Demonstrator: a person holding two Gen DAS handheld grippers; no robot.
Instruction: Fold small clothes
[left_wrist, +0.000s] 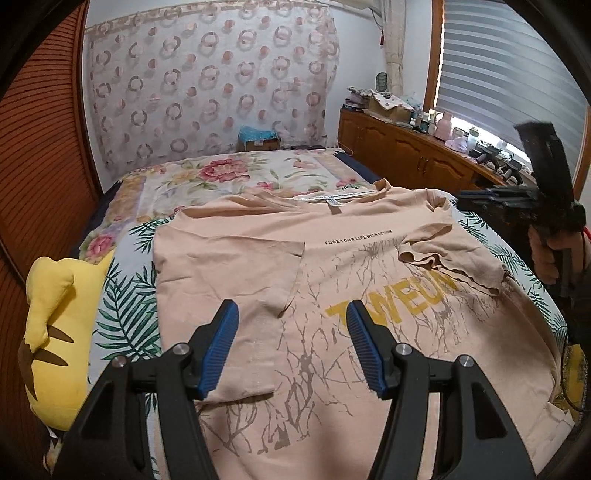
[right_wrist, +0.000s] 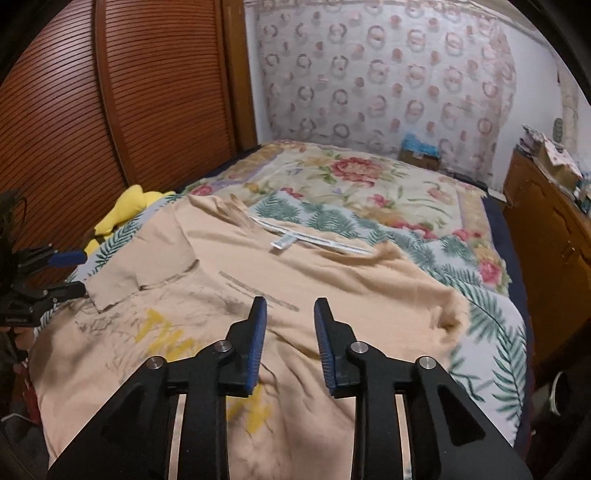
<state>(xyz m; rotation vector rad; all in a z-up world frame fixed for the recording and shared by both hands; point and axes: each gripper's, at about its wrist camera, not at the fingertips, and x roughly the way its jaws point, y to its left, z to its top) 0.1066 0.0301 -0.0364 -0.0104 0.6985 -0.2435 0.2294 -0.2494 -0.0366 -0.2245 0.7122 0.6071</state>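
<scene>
Looking at a peach T-shirt (left_wrist: 354, 258) spread print-up on the bed (left_wrist: 221, 177), collar (right_wrist: 317, 240) at the far end, hem toward me. Long axis runs away from both cameras, collar to hem.

Left gripper (left_wrist: 291, 314): jaws well apart, nothing between them, hovering above the near-left part of the shirt, just over the sleeve already folded in there. Right gripper (right_wrist: 288, 314): jaws partly apart, narrower gap than the left, nothing held, hanging over the chest area below the small text line. Neither set of pads touches cloth, as far as I can tell.

Both sleeves (left_wrist: 450, 266) look folded inward onto the body; the right one lies crumpled across the yellow lettering (left_wrist: 391, 302), the left one flatter. So my read: sleeve folds done, lengthwise fold next.

Key relation: shirt lies ahead of and below both tongs, and the hem corners are the nearest edges, left corner closer to the left hand, right corner to the right. The hem is partly hidden under the gripper bodies in both views, so I can't confirm exact corner positions.

Fabric looks thin and limp, with wrinkles near the right shoulder. Expect it to sag and drag when lifted. A yellow plush toy (left_wrist: 55, 332) sits beside the shirt's left edge, apart from it.
</scene>
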